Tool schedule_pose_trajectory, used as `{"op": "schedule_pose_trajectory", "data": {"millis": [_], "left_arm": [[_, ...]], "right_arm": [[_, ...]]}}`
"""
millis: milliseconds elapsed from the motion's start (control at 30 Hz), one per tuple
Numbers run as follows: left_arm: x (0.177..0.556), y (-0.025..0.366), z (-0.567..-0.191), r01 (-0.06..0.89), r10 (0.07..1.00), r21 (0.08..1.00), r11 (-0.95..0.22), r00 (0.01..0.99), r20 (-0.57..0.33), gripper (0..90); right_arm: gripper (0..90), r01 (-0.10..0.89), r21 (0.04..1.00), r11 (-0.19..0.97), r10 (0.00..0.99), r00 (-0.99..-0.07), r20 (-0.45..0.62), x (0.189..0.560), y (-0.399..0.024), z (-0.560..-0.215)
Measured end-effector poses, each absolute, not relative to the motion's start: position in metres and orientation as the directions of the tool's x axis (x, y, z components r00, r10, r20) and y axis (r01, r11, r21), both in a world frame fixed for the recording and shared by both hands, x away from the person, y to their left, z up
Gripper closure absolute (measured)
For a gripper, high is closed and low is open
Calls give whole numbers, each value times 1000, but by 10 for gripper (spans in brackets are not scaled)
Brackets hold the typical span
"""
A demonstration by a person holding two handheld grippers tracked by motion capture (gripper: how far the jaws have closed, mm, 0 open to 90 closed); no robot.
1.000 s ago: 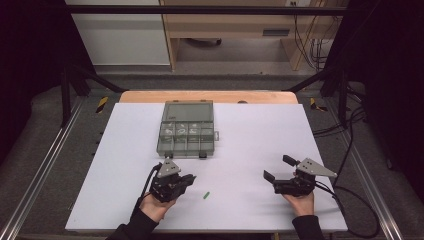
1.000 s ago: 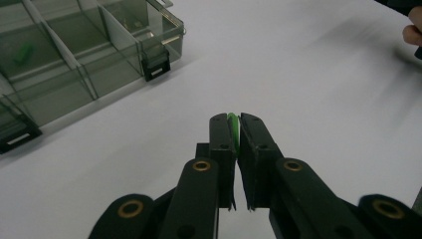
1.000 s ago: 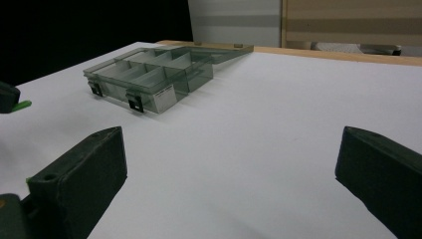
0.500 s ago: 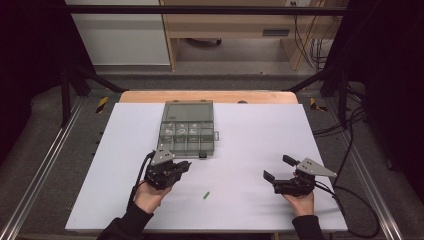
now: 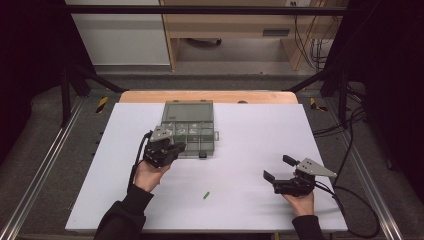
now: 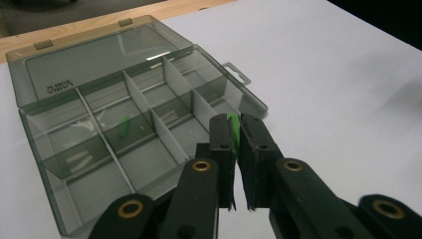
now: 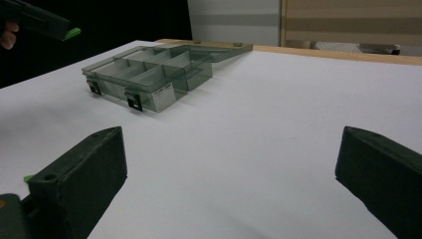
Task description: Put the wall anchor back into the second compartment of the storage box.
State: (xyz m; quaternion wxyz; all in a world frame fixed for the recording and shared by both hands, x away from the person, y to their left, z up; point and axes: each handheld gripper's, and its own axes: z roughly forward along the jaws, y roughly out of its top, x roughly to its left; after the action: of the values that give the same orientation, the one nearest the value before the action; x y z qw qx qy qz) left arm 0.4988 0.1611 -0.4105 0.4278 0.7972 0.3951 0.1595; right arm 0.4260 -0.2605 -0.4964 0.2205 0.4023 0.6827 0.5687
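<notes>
A smoky clear compartment box [image 5: 172, 114] lies open on the white table, lid folded back. My left gripper [image 5: 176, 148] hovers at the box's front left corner, shut on a small green piece [image 6: 232, 124]. In the left gripper view the jaws [image 6: 234, 133] pinch that piece above the front compartments, and another green piece [image 6: 124, 126] lies in a middle compartment. A third green piece [image 5: 205, 195] lies loose on the table in front. My right gripper [image 5: 278, 168] rests at the right, open with nothing between its fingers [image 7: 234, 164].
The box's front latches [image 7: 133, 102] face the person. The white sheet [image 5: 260, 130] ends at a wooden strip [image 5: 200, 96] at the back. Metal rails [image 5: 45, 165] run along both sides, and cables [image 5: 350, 200] trail at the right.
My left gripper has moved away from the person and up, from near the loose green piece to the box's front edge. The right gripper has kept still.
</notes>
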Motion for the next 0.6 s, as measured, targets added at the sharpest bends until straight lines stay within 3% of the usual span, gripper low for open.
{"op": "schedule_pose_trajectory", "data": {"millis": [600], "left_arm": [[563,161,-407,521,804,804,-287,587,-93,844]], "right_arm": [[2,306,952,32,799,-579,159,426,-260,-497]]}}
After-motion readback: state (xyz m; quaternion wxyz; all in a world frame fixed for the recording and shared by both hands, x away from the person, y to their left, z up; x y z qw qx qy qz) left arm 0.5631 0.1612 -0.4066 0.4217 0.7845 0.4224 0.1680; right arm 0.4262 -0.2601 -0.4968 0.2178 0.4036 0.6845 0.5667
